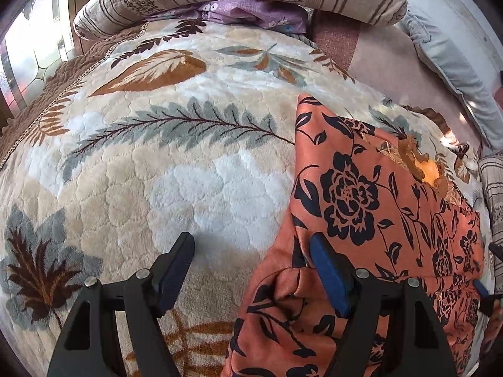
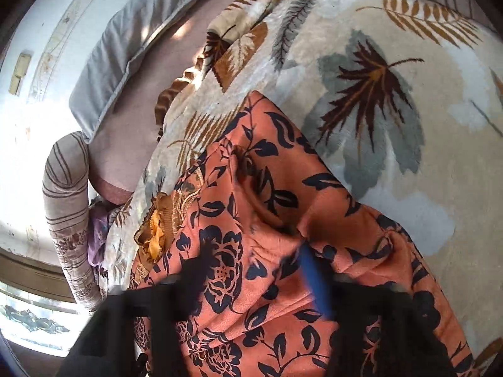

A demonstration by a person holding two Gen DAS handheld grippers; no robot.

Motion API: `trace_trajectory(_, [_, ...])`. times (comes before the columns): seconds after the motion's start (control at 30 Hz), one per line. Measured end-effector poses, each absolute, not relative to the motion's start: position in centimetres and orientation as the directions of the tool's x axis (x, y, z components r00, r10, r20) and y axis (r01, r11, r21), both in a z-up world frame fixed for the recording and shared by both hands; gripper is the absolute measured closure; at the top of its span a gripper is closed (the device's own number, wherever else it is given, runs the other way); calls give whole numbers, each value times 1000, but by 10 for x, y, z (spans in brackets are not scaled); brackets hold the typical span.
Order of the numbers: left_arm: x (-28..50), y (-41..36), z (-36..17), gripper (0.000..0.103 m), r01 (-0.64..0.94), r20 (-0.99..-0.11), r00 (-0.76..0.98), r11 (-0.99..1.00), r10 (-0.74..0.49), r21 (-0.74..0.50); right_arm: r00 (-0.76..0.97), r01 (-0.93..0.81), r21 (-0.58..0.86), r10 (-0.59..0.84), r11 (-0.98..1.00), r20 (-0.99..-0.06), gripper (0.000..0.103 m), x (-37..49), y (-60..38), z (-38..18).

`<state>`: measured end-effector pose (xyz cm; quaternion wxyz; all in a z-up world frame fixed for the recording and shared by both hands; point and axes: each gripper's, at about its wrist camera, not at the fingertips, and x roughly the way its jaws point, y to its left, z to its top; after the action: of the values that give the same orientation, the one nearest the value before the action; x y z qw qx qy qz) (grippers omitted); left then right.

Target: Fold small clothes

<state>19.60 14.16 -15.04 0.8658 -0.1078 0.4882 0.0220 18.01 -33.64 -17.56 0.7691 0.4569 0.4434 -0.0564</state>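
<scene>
Orange floral garment (image 1: 371,188) on leaf blanket (image 1: 163,163), both claws spread.

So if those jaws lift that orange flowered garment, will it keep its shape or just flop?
Probably flop: the orange flowered garment already lies in soft folds and bunches near its edge. It looks thin, so likely light. On the plush leaf-patterned blanket it may drag rather than slide.

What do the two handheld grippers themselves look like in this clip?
The left gripper has black angular plastic fingers with blue pads on their inner faces and round silver pivot pins. The right gripper is motion-blurred but shows the same black fingers and a blue pad. No cables or sleeves show.
</scene>
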Motion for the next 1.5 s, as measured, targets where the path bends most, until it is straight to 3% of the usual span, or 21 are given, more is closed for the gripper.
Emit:
trace_trajectory(0.13, [195, 139, -145, 27, -147, -849, 526, 978, -49, -147, 603, 470, 668, 343, 577, -721, 13, 189, -336, -180])
trace_trajectory(0.2, [195, 138, -140, 27, -147, -846, 531, 979, -43, -142, 558, 463, 622, 337, 632, -758, 92, 202, -331, -178])
trace_trajectory(0.23, [195, 137, -137, 27, -146, -842, 538, 979, -43, -144, 546, 471, 609, 332, 638, -769, 93, 201, -334, -177])
trace_trajectory(0.37, [192, 134, -119, 27, -133, -799, 601, 981, -31, -139, 603, 387, 546, 244, 743, -759, 93, 184, -324, -139])
trace_trajectory(0.43, [197, 127, -126, 27, -133, -808, 589, 989, 28, -63, 559, 408, 430, 152, 805, -815, 75, 179, -320, -147])
trace_trajectory(0.47, [204, 122, -141, 27, -130, -845, 530, 992, 74, 5, 492, 415, 348, 115, 840, -863, 51, 183, -317, -162])
trace_trajectory(0.5, [210, 119, -157, 24, -107, -884, 462, 994, 73, 26, 480, 392, 363, 148, 845, -865, 51, 184, -317, -173])
trace_trajectory(0.53, [207, 122, -155, 23, -110, -863, 501, 994, 66, 13, 517, 373, 375, 145, 848, -844, 51, 179, -319, -168])
trace_trajectory(0.6, [207, 127, -145, 23, -111, -861, 505, 994, 63, 8, 545, 363, 366, 123, 857, -829, 38, 171, -323, -152])
trace_trajectory(0.67, [208, 135, -128, 24, -132, -839, 544, 990, 30, -50, 616, 375, 354, 55, 857, -786, 36, 161, -328, -128])
trace_trajectory(0.73, [213, 138, -112, 24, -114, -804, 594, 986, -31, -123, 679, 332, 417, 93, 846, -728, 35, 160, -331, -109])
trace_trajectory(0.9, [261, 120, -117, 24, -20, -808, 578, 989, -109, -148, 655, 59, 659, 469, 750, -593, 28, 201, -317, -112])
trace_trajectory(0.97, [286, 117, -146, 23, -58, -880, 475, 997, -21, -55, 548, 50, 723, 586, 689, -597, 28, 231, -314, -148])
trace_trajectory(1.03, [290, 126, -154, 20, -104, -872, 490, 992, -15, -75, 513, 227, 679, 507, 698, -693, 35, 239, -331, -185])
trace_trajectory(1.1, [288, 126, -143, 21, -133, -864, 502, 990, 34, -38, 561, 234, 761, 555, 606, -615, 33, 232, -345, -182])
trace_trajectory(1.2, [281, 123, -120, 21, -102, -795, 607, 990, -14, -96, 607, 123, 802, 595, 584, -526, 30, 239, -351, -162])
trace_trajectory(1.27, [294, 110, -133, 21, -87, -818, 568, 995, 88, 46, 626, 141, 808, 581, 572, -520, 24, 256, -363, -170])
trace_trajectory(1.3, [305, 111, -149, 21, -100, -861, 491, 991, 129, 92, 618, 197, 793, 555, 576, -557, 27, 265, -372, -183])
trace_trajectory(1.4, [299, 138, -145, 20, -198, -861, 506, 978, 52, -58, 649, 261, 868, 588, 423, -482, 25, 265, -397, -196])
trace_trajectory(1.5, [303, 136, -148, 20, -206, -849, 505, 977, 157, 58, 687, 114, 852, 579, 511, -439, 19, 268, -394, -166])
